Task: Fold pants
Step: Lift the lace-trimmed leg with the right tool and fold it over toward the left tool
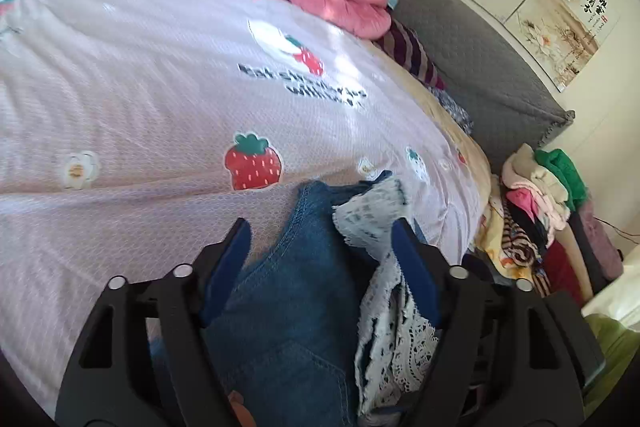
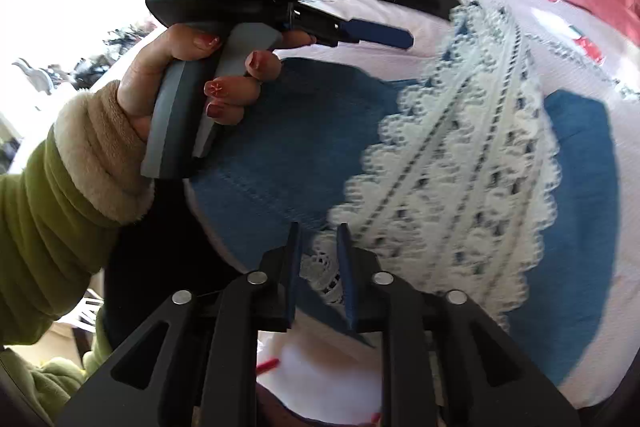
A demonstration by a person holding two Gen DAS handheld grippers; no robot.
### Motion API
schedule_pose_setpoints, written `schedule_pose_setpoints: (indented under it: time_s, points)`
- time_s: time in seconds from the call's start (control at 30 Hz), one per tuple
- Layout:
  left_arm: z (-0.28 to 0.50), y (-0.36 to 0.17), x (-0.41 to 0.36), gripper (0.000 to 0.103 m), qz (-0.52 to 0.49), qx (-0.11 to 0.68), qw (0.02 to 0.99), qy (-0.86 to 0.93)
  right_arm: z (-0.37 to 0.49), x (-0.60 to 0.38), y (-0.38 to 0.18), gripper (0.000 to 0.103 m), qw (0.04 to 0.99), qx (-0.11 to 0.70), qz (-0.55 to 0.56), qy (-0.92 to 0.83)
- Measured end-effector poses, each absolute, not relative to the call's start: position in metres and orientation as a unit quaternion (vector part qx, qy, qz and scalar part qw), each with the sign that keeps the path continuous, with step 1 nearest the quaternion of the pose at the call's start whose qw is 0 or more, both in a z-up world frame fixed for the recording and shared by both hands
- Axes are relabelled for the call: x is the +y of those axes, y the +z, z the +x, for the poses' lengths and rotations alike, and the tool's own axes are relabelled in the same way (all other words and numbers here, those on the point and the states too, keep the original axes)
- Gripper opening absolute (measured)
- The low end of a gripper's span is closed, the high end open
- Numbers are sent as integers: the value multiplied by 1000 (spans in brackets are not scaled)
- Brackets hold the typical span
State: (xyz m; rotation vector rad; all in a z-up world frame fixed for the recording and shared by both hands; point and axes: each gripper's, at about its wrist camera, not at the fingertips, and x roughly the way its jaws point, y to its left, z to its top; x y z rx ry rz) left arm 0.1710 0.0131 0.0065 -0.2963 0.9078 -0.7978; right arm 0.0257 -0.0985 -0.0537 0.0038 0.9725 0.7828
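Blue denim pants (image 2: 288, 147) with white lace trim (image 2: 452, 179) on strawberry-print bedsheet (image 1: 140, 87); right gripper (image 2: 318, 267) pinching lace at 6 o'clock; left gripper (image 1: 320, 259) spread wide (fabric between fingers).

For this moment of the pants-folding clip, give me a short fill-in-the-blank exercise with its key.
1. The pants are blue denim trimmed with white ____.
2. The right gripper is shut on the pants' ____ trim.
3. The bedsheet under the pants is printed with red ____.
4. The left gripper has its fingers ____, with the denim between them.

Missing words: lace; lace; strawberries; open
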Motion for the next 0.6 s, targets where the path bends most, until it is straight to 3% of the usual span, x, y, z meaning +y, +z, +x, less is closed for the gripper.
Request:
schedule_pose_setpoints:
  time_s: [0.13,0.27,0.37,0.6]
  points:
    - [151,19,25,81,-185,394,822,-368,9,-107,-42,48,801,442,15,403]
    - [138,23,21,88,-178,402,825,-356,-2,-150,-5,50,832,387,26,396]
    - [140,15,8,89,-168,433,815,-345,20,-196,19,61,870,362,58,329]
    - [141,-14,-21,89,-169,483,800,-314,100,-255,17,64,901,399,14,169]
